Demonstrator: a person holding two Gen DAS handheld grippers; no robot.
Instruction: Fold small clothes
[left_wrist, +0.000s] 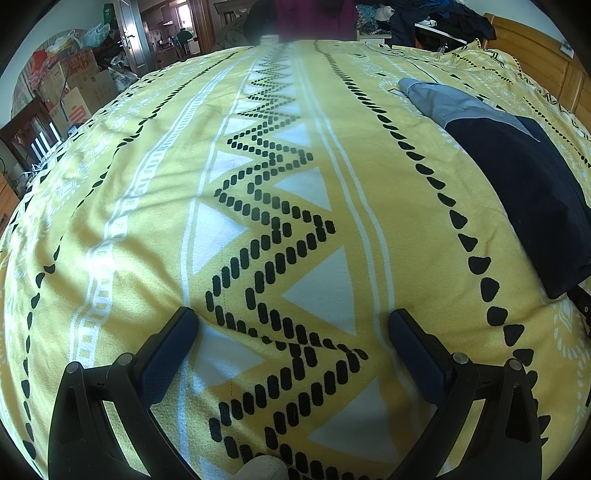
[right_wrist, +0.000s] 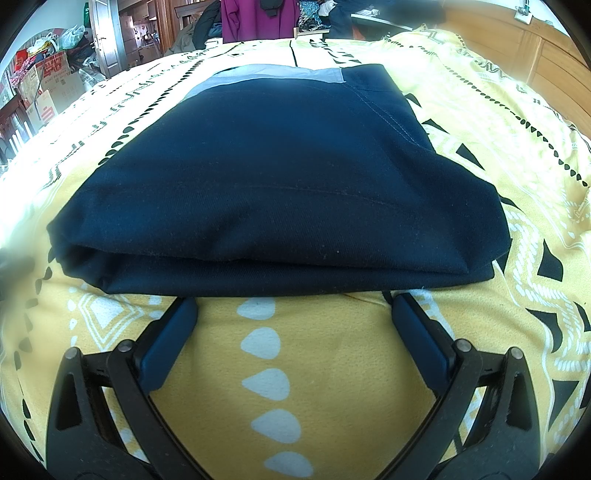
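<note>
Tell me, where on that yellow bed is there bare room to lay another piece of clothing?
The wide zigzag-striped stretch of bedspread ahead of the left gripper, left of the folded navy garment, lies bare. The right gripper faces that garment; only a narrow strip fronts it.

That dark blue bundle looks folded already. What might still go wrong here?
The right gripper sits open right at the folded navy garment's loose front edge; a nudge might push the layers apart. The yellow bedspread is soft and wrinkled, so fingers may snag it instead. The left gripper, open over bare bedspread, can't steady anything.
</note>
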